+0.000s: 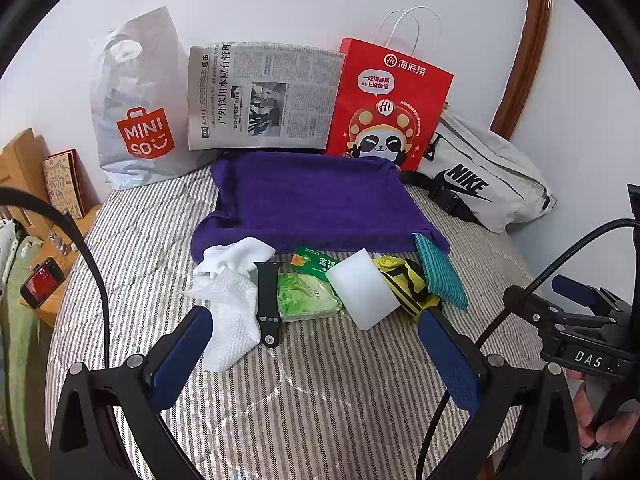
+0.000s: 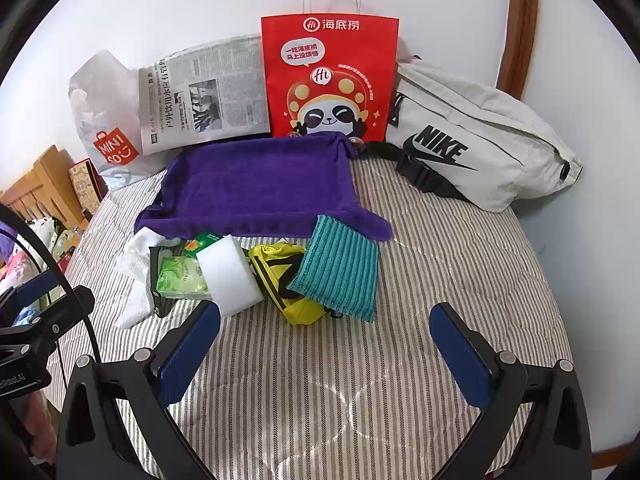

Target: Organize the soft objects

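bedding in grey and white stripes fills the lower half of both views. purple towel lies flat mid-frame, its far edge against a red paper bag, newspaper and miniso bag standing along the wall; a nike pouch sits at upper right. along the towel's near edge runs a row of small things: white cloth, black strap, green packet, white sponge, yellow pouch and teal cloth, touching or overlapping. left gripper and right gripper hover low in frame, both spread wide and holding nothing.
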The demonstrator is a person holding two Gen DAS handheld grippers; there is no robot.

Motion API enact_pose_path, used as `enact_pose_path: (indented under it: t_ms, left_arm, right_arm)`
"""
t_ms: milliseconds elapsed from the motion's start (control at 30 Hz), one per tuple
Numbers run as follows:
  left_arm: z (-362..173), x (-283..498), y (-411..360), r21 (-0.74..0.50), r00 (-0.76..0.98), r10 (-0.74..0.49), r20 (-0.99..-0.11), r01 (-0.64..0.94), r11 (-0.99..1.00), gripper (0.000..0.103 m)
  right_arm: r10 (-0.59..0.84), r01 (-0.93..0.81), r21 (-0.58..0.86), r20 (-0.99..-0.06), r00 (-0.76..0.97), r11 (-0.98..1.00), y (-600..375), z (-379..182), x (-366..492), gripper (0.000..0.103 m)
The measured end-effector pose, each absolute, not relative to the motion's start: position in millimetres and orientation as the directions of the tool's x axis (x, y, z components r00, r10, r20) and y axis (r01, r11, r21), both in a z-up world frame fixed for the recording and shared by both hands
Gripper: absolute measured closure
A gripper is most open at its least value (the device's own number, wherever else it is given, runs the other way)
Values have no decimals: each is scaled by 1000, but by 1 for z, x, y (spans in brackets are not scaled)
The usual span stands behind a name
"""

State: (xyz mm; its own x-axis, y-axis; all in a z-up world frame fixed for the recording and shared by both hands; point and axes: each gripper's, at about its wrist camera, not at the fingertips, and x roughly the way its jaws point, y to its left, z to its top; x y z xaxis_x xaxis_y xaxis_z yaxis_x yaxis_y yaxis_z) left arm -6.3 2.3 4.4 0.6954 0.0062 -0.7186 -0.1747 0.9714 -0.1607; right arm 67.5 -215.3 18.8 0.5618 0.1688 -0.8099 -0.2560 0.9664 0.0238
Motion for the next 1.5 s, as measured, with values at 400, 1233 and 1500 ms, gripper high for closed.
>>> enact_pose_path:
  t_ms: [400, 1233, 1500]
  left_arm:
    - [5, -6, 2, -161, 696, 6, -718, -174, 972, 0]
    - [-50, 25, 30, -102, 608, 60, -791, -227, 969, 0]
    - [-69, 41, 38, -91, 568, 58, -821, -231, 969, 0]
  right_arm:
    - [176, -250, 38, -811, 557, 968, -218, 17, 69, 0]
    - [311, -119, 287, -890, 334, 950, -240, -93, 170, 0]
    - [395, -17, 403, -886, 242, 915, -245, -124, 201, 0]
